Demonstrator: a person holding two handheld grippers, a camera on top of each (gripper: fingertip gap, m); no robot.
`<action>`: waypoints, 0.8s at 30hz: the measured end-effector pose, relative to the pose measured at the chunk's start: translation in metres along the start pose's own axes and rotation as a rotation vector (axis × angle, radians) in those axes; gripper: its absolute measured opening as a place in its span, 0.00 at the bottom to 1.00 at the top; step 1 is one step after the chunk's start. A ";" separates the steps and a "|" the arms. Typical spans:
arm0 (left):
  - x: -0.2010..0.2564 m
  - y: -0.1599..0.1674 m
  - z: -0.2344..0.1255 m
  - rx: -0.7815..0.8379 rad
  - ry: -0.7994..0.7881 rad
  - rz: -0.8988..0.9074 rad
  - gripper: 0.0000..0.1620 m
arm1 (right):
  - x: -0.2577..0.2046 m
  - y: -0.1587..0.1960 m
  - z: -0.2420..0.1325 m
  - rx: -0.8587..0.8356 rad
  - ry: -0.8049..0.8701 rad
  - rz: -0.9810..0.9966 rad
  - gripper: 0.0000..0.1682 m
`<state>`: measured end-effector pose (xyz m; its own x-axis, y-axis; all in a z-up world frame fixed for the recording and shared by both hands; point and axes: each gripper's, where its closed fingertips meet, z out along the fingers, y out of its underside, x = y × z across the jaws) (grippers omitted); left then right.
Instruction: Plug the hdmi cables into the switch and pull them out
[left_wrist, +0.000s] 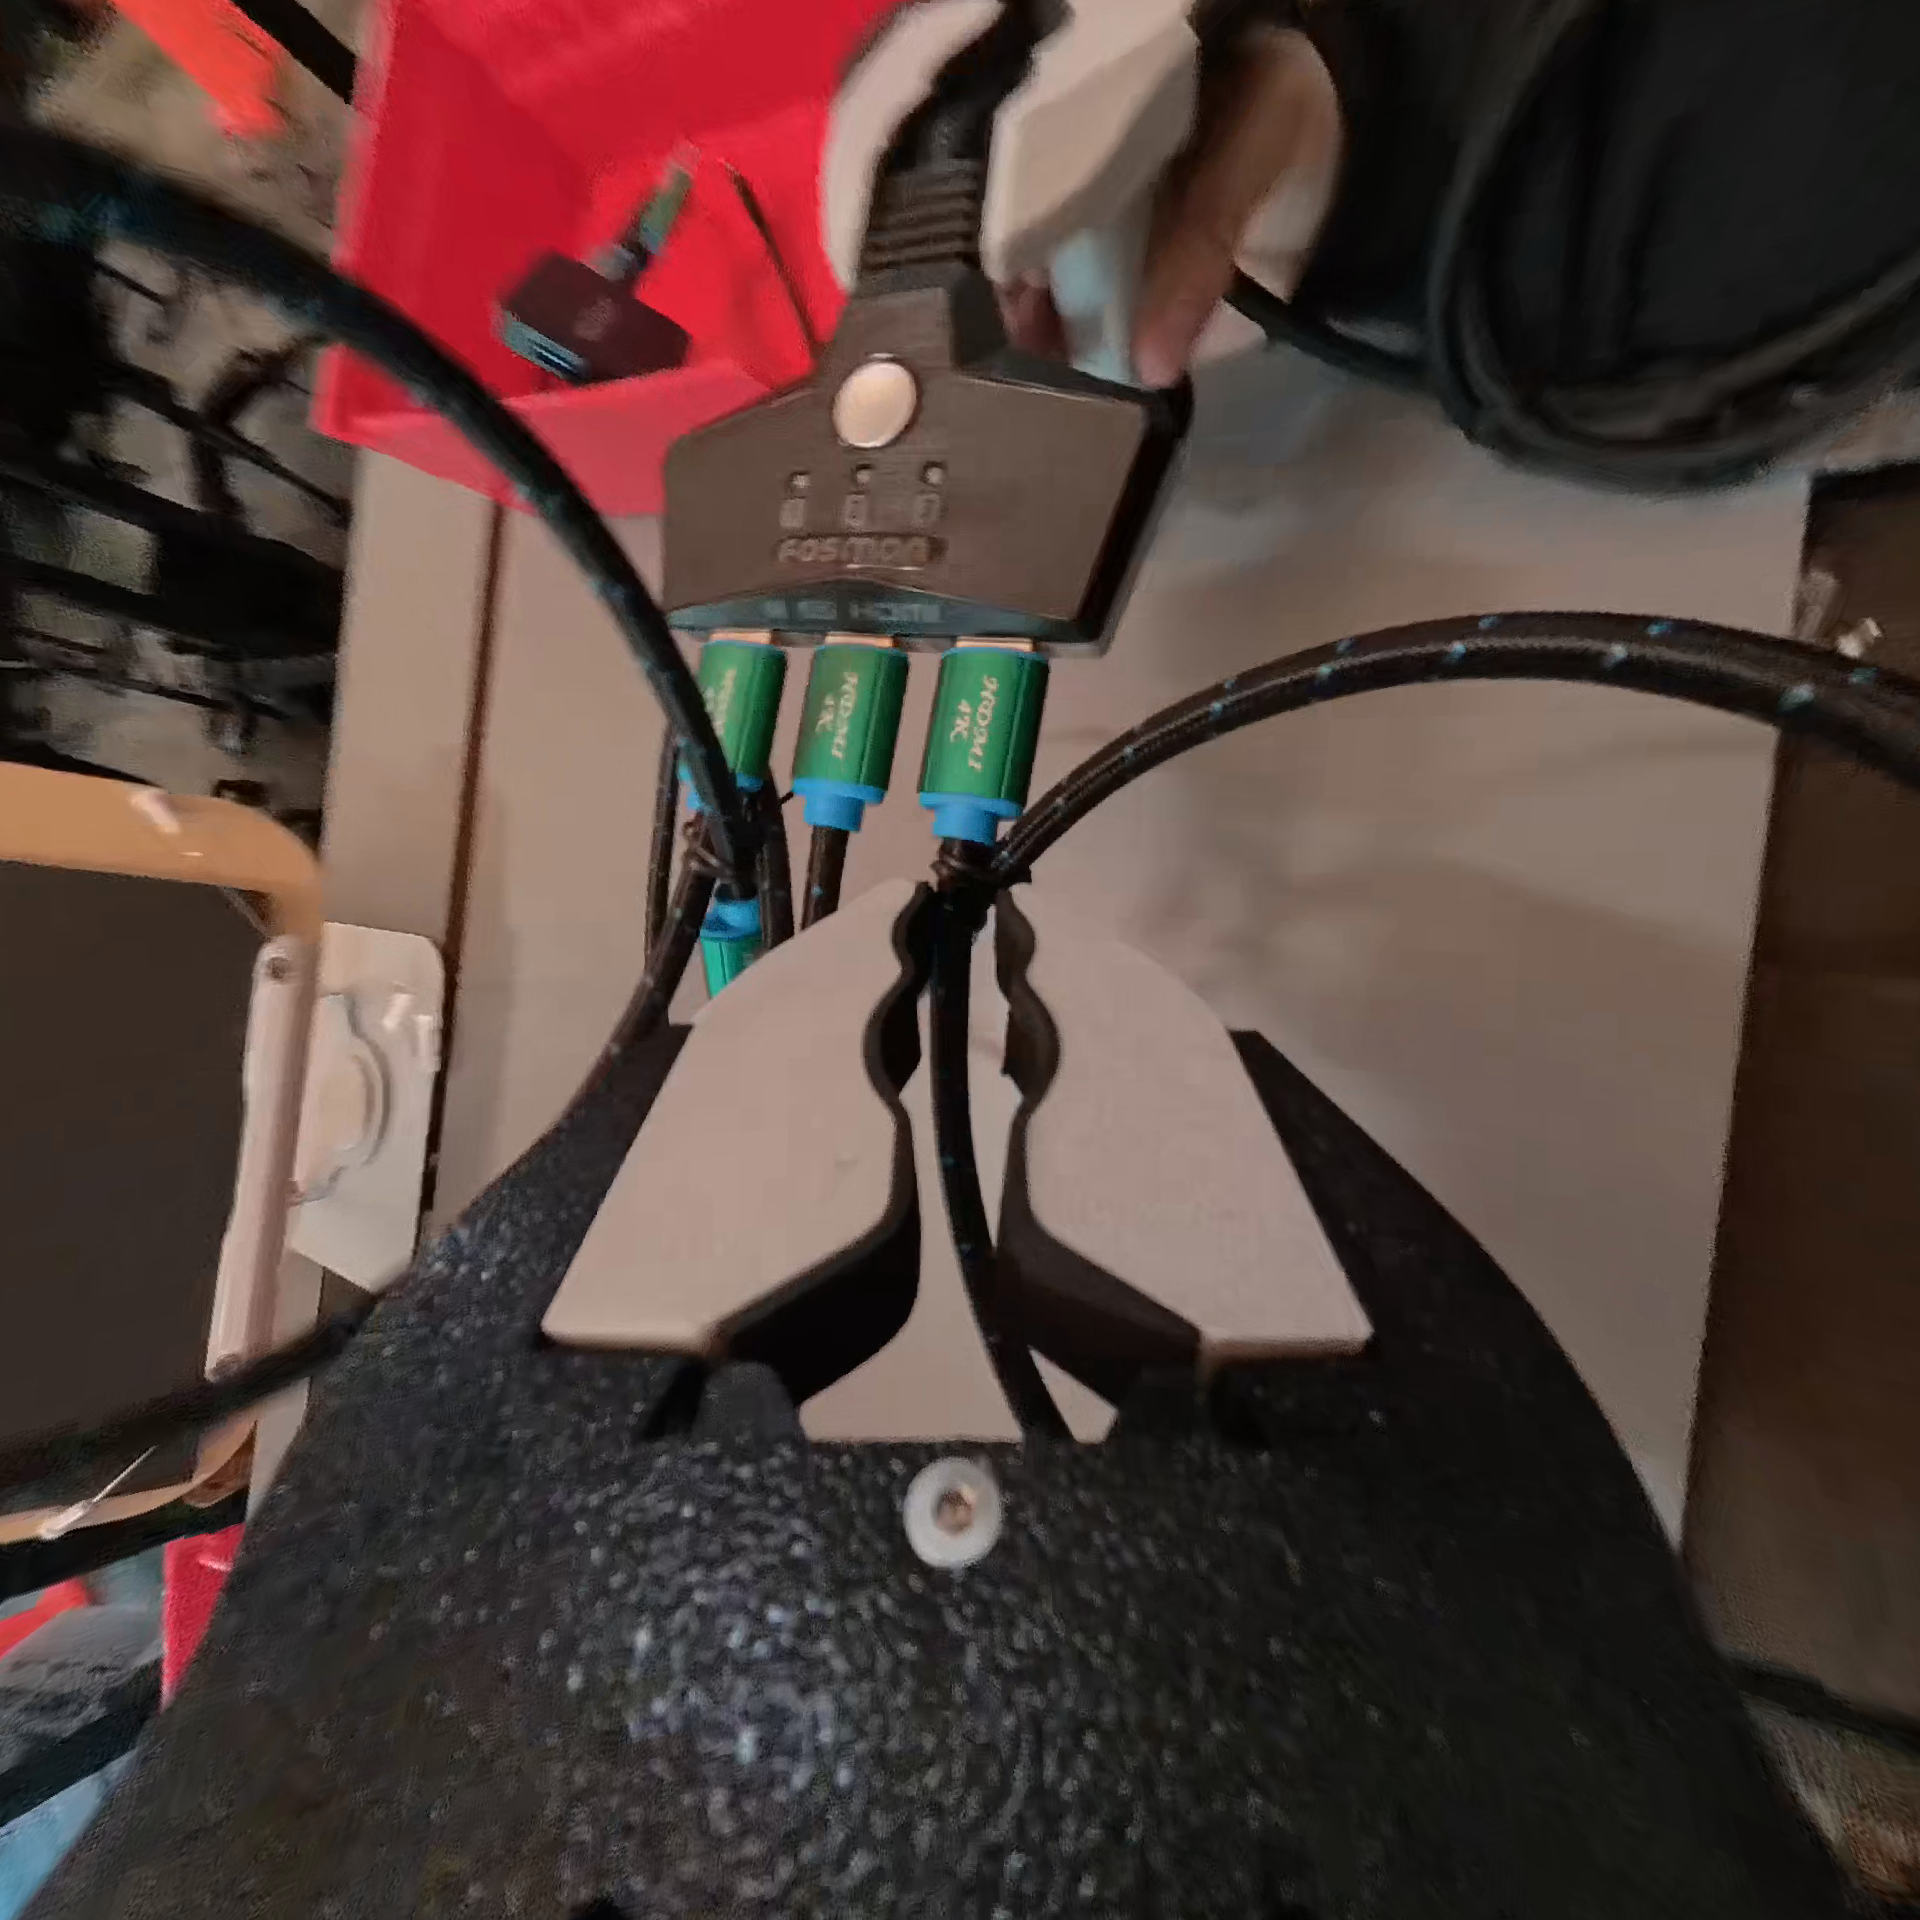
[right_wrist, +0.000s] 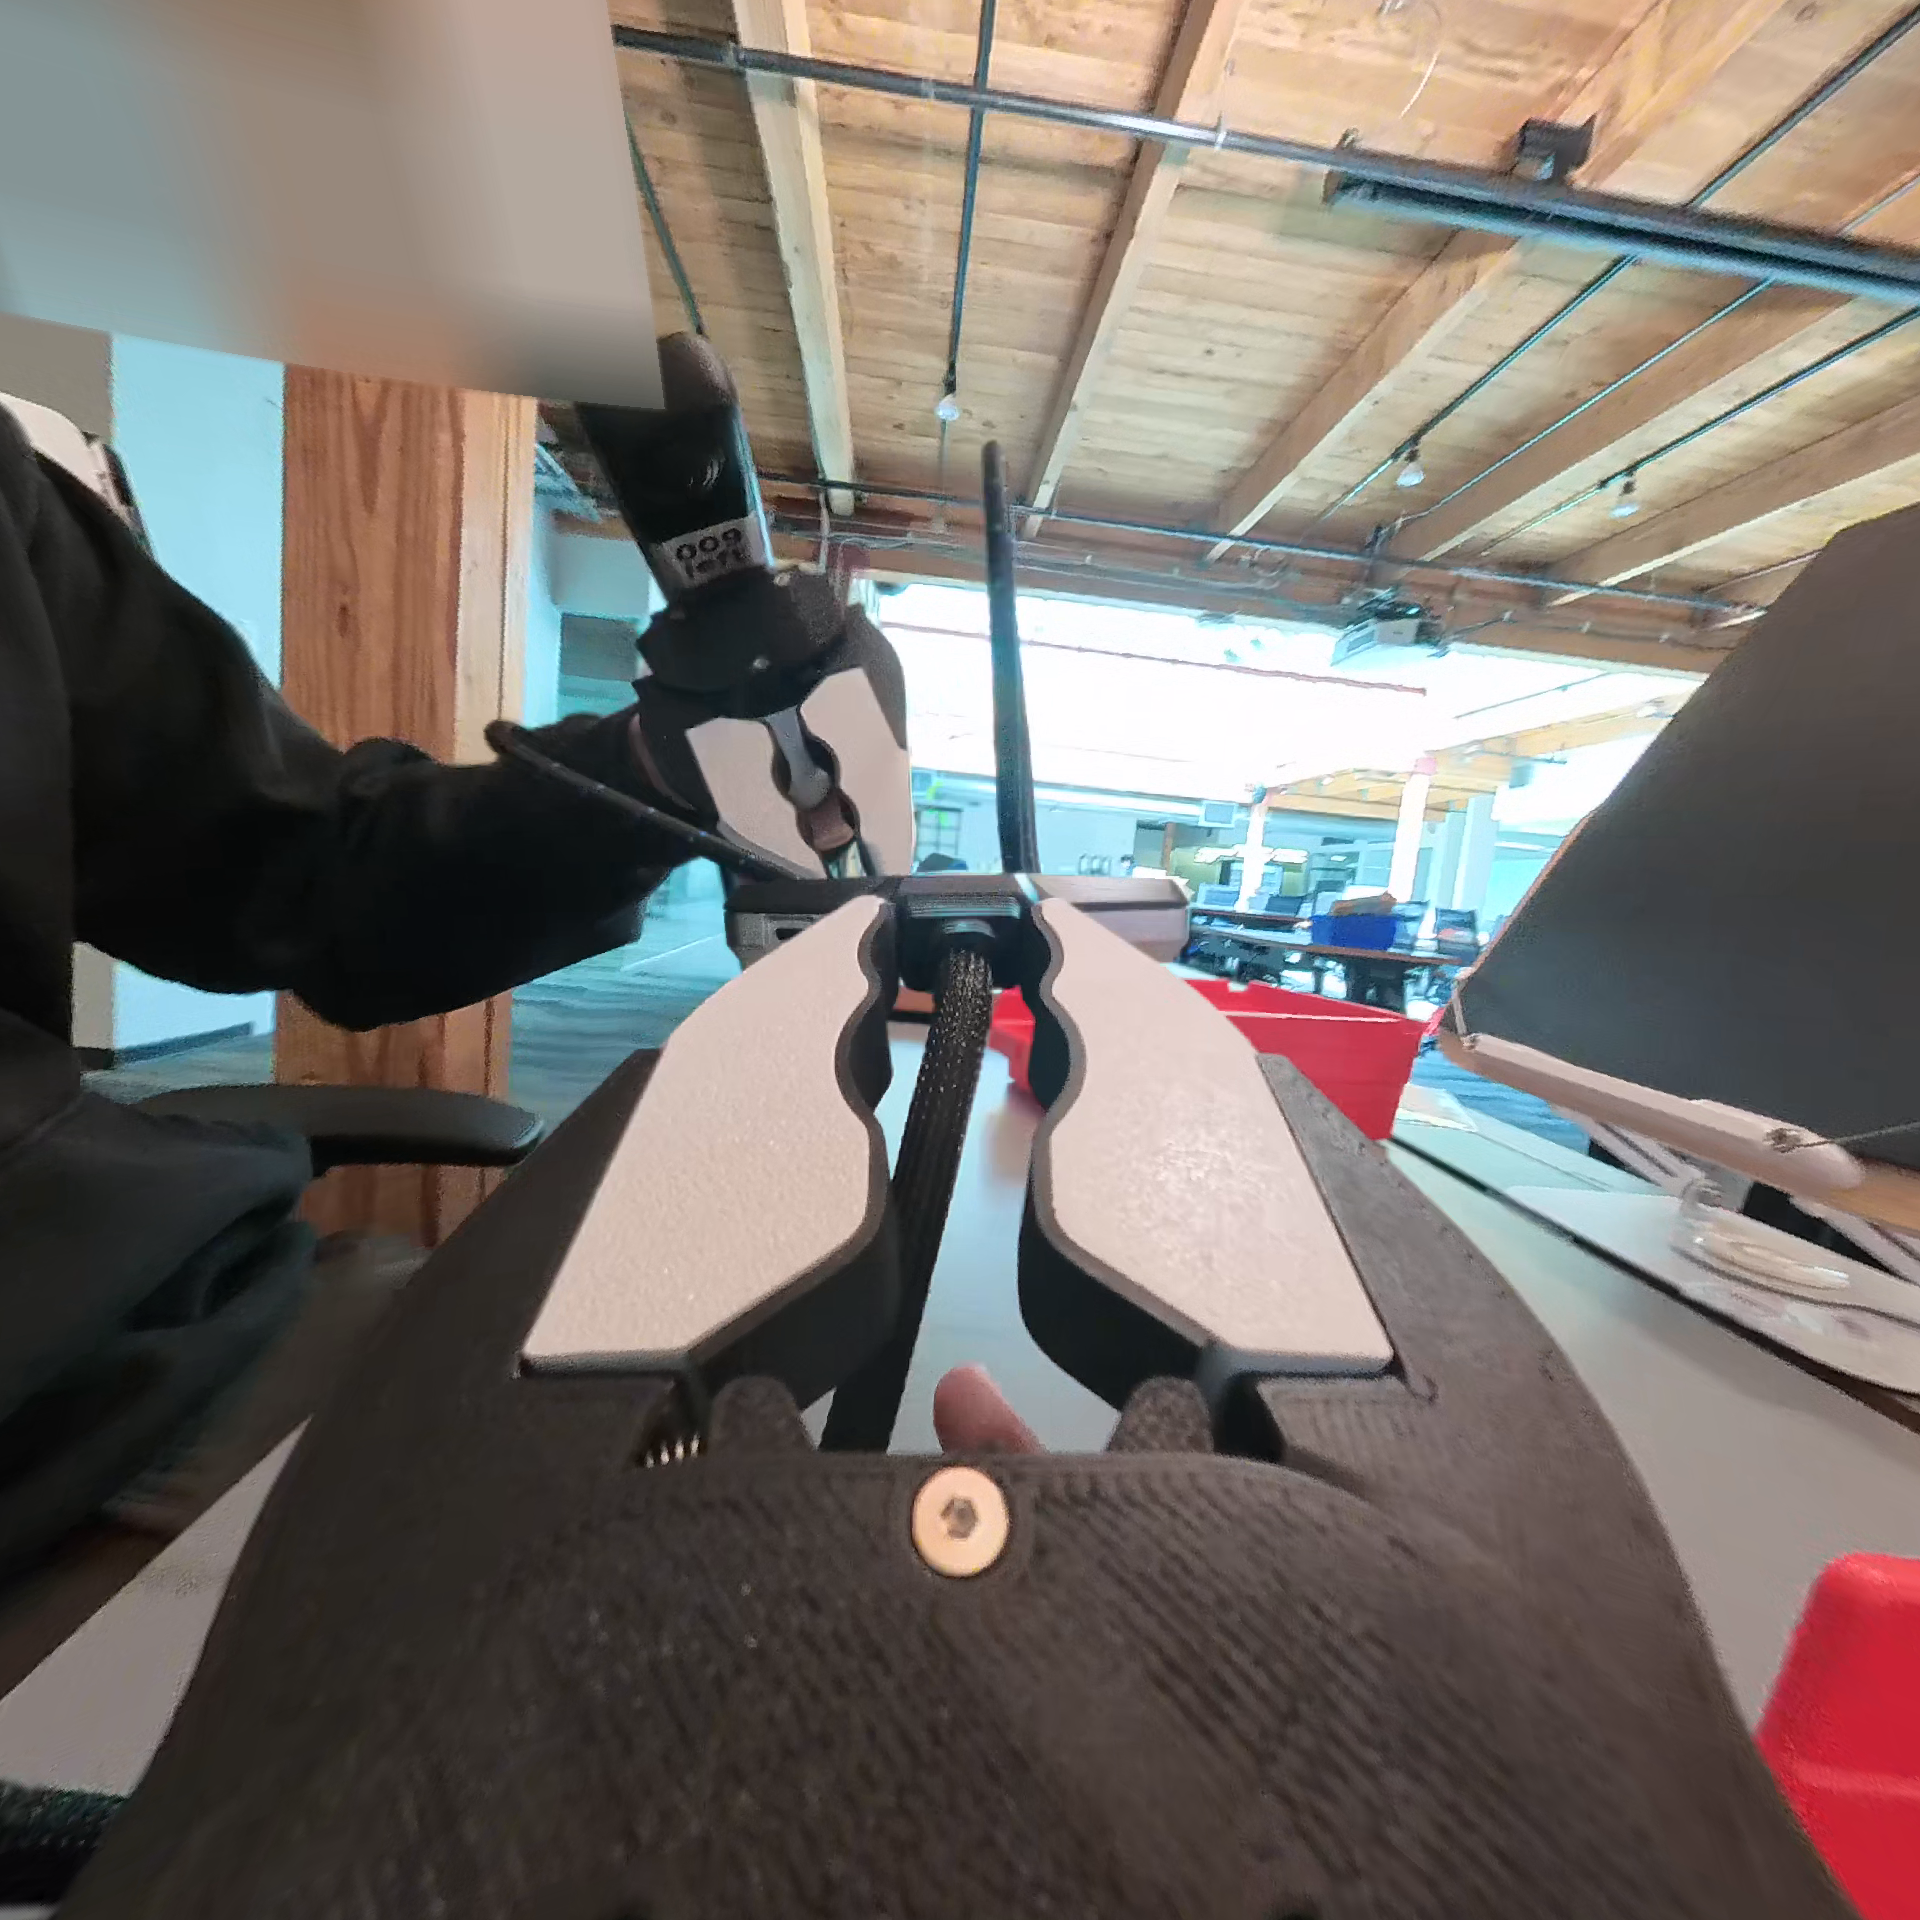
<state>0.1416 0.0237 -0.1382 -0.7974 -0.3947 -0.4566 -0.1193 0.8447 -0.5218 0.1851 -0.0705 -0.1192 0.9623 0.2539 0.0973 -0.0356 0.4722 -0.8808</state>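
The pale table (left_wrist: 1351, 935) spreads flat beneath both tongs. A red plastic bin (left_wrist: 582, 208) sits beyond the left gripper (left_wrist: 961, 904), up and to its left, with a small dark adapter (left_wrist: 592, 322) lying in it. To the left of that gripper stands a dark panel in a tan frame (left_wrist: 156, 1091); to its right a dark box (left_wrist: 1829, 1039) rises from the table edge.

Straight ahead of the left gripper lies the switch (left_wrist: 904, 509), a black, wedge-shaped plastic body with a round silver button and three small lights. Three green metallic plugs (left_wrist: 852, 717) with blue collars sit side by side in its near edge (all three look seated). Their braided black cables (left_wrist: 1455, 665), flecked with blue, loop out to either side, and one arcs across in front of the leftmost plug, partly hiding it. A fourth green plug (left_wrist: 727, 945) hangs loose just left of the gripper tips.

The left gripper's grey, wavy-edged fingers (left_wrist: 790, 1091) are closed on the rightmost cable (left_wrist: 956, 1091), just behind its plug.

The right gripper (right_wrist: 961, 914), matte grey pads on rough black printed arms, clamps the switch's far end (right_wrist: 956, 925), where its thick woven tail cable (right_wrist: 935, 1122) runs back between the fingers.
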 end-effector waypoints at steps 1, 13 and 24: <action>-0.006 -0.004 -0.004 0.042 -0.033 -0.025 0.07 | 0.002 -0.004 -0.001 0.009 0.012 -0.011 0.14; -0.081 0.071 -0.099 0.488 -0.729 -0.573 0.13 | 0.055 -0.088 -0.026 -0.121 0.436 -0.393 0.13; -0.040 0.112 -0.007 0.548 -0.587 -0.738 0.12 | 0.188 -0.274 -0.042 -0.354 0.978 -1.211 0.13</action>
<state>0.1566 0.1363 -0.1733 -0.2134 -0.9722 -0.0963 -0.0562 0.1106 -0.9923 0.3873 -0.1869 0.1208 0.1742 -0.7889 0.5893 0.7714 -0.2626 -0.5796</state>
